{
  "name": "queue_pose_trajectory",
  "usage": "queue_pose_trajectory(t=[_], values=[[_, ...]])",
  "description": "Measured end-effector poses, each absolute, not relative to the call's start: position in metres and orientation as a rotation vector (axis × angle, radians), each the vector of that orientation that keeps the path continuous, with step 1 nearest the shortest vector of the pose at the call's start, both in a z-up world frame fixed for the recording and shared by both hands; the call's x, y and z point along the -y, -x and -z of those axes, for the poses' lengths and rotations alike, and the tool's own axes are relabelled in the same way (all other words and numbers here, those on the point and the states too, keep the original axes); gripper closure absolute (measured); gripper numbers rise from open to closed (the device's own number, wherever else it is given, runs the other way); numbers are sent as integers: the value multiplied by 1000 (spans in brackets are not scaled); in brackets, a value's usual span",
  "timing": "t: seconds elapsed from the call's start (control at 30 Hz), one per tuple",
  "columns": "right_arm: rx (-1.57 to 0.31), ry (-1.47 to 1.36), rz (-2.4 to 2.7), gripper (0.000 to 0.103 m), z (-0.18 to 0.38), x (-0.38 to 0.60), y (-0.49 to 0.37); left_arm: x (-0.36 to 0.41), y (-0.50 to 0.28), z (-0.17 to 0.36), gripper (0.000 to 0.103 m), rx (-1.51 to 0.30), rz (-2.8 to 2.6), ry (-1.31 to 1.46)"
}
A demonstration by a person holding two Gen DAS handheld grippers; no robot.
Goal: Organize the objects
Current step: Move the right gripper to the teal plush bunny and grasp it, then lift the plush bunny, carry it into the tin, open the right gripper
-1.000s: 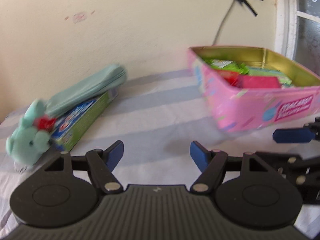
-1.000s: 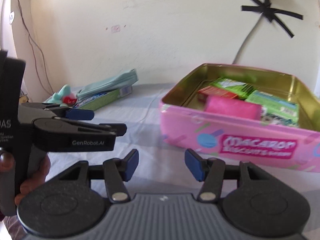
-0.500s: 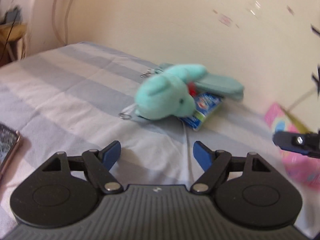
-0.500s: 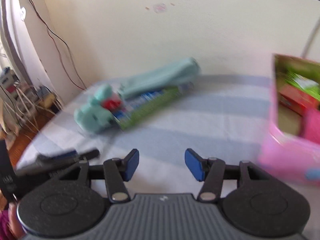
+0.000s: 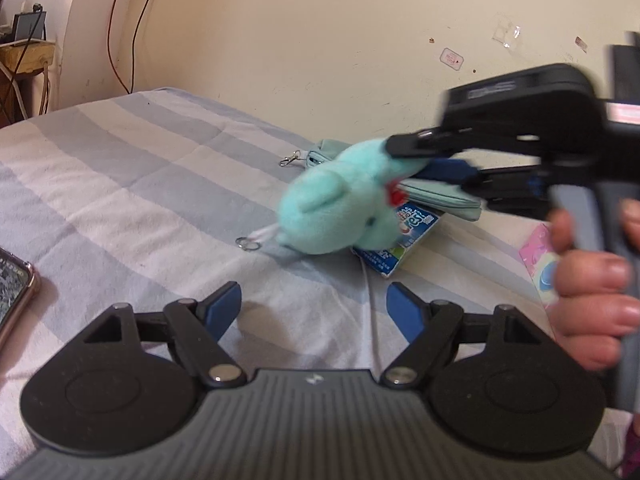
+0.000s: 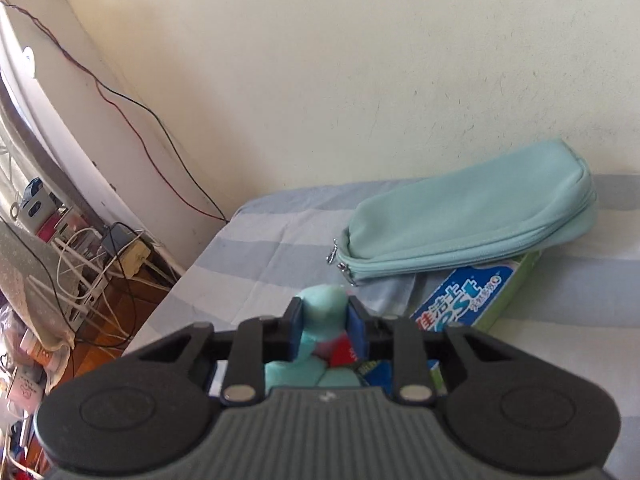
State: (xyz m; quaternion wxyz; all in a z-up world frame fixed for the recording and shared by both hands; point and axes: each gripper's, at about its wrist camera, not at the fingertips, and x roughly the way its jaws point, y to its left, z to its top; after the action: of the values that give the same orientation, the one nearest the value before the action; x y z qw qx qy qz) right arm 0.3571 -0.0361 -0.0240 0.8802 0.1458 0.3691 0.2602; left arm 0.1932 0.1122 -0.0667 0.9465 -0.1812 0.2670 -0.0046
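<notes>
A phone (image 5: 14,294) was seen at the far left edge of the striped bed (image 5: 120,168). The left tongs (image 5: 314,306) were held open above the sheet, nothing between them. Further right, the plush (image 5: 340,204) lay against a toothpaste box (image 5: 404,240), with a mint pouch (image 6: 472,224) resting on that box. The right tongs (image 6: 324,326) were closing on the plush, its blue pads (image 6: 356,328) pressed on one ear. A hand (image 5: 592,292) was seen gripping the handle at the far right.
</notes>
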Motion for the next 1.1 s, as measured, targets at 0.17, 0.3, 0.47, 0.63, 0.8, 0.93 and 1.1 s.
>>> queue_pose_trajectory(t=[0.17,0.3,0.47,0.63,0.8,0.93,1.1], values=[[-597,-144,-541,82,-32,86,-287,-117,-177,64,21,-541,12,377],[-579,97,-440,82,-57,131,-226,-112,-175,63,21,-555,52,366],[-664,441,-349,81,-50,141,-186,-102,-179,65,21,-602,153,391],[-710,598,-429,76,5,96,-178,-99,-171,58,21,-614,218,395],[-649,478,-616,53,25,65,-177,-103,-160,53,20,-636,262,372],[-557,353,-613,46,13,86,-166,-107,-157,52,20,-649,301,382],[-572,211,-560,41,13,137,-144,-91,-168,50,19,-657,410,390]])
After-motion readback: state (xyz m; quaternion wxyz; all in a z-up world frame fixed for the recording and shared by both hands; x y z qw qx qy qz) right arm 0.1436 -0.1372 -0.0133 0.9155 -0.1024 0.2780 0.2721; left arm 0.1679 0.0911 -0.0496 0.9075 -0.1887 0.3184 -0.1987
